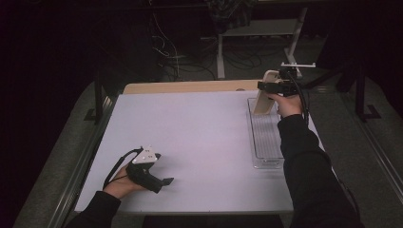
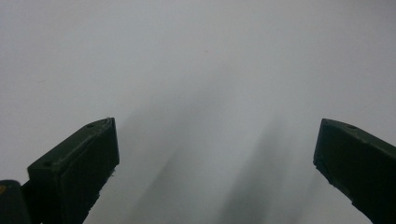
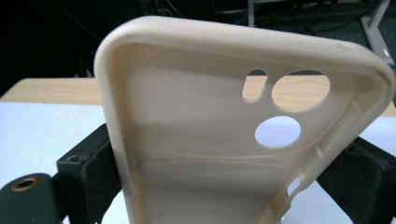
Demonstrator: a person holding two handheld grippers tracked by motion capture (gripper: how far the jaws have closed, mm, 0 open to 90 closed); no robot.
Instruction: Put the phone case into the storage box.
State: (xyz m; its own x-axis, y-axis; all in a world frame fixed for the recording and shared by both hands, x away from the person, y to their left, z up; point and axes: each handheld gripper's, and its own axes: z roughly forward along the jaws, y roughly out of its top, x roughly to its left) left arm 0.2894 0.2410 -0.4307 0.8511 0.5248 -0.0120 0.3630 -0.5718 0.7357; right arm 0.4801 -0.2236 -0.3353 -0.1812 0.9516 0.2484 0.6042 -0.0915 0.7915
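The right gripper is clamped on a cream phone case by its two long edges, holding it nearly upright just above the far end of the clear tray. In the right gripper view the reason for that grip shows plainly: the black jaws press the case's side walls from either side, which leaves the open inner face turned to the camera and the camera cut-outs at the top end free. Gripping across the narrow width is what a soft, hollow shell allows — there is no solid body to pinch, only the raised rim. The case's lower end hangs close over the tray's far end, so it looks poised either to go into the tray or to have come out of it; the pictures do not settle which, nor whether its bottom edge touches the tray.

The tray lies lengthwise along the right side of the white table, and its ribbed floor looks bare.

The left gripper rests well away from the tray, low over the near left part of the table, jaws spread wide with nothing between them — in its own view they frame plain white surface. It seems parked out of the way, since one gripper is enough for so light a thing
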